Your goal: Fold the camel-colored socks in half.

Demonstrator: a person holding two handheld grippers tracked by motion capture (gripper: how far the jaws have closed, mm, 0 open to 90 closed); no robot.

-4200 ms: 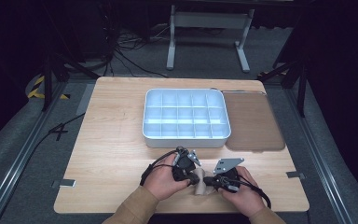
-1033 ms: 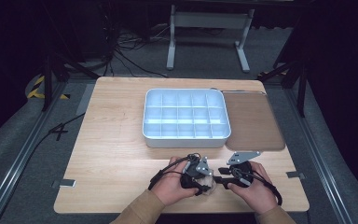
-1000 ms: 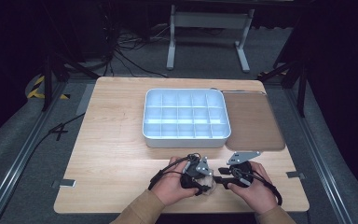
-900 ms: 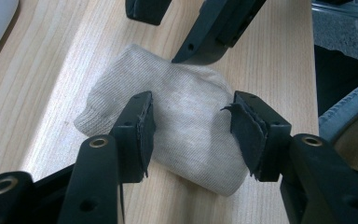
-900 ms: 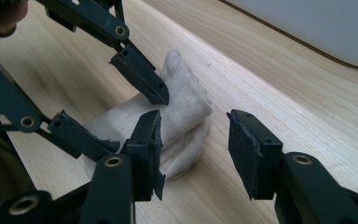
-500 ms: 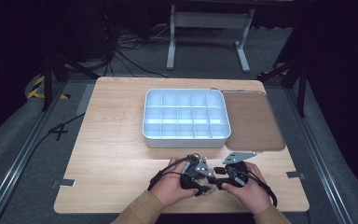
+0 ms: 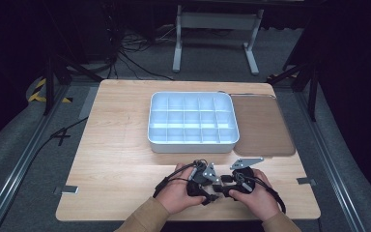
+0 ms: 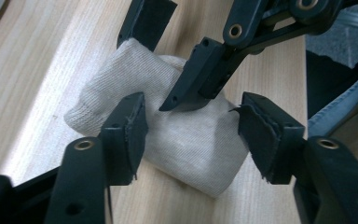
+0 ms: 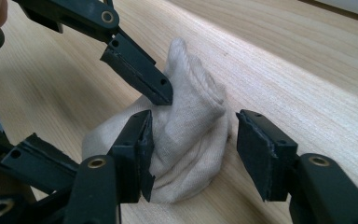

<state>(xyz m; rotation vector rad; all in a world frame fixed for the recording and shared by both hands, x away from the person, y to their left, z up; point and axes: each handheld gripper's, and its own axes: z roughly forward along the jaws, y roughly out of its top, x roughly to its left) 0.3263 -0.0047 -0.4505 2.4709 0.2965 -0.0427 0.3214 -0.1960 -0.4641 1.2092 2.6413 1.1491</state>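
Observation:
A small folded beige cloth bundle [image 8: 191,144] lies on the wooden table [image 7: 121,159] near its front edge, between the person's two hands. My left gripper [image 8: 193,135] straddles it from one side. Its jaws have just been opening: one pad rests against the cloth and the other stands off it. My right gripper [image 9: 193,151] straddles the same bundle [image 9: 186,126] from the opposite side. Its jaws have likewise just been opening, with a gap at one pad. In the high view, the left gripper [image 7: 208,192] and the right gripper [image 7: 222,186] meet tip to tip.
A white compartment tray [image 7: 192,145] stands at the table's middle, just beyond the hands. A brown mat [image 7: 263,125] lies to its right. Cables trail from both grippers, and black stands and floor cables lie past the far edge.
The right hand has edged a little left, closer to the left hand, which has kept still. The beige cloth seen between the hands earlier is now covered by the grippers.

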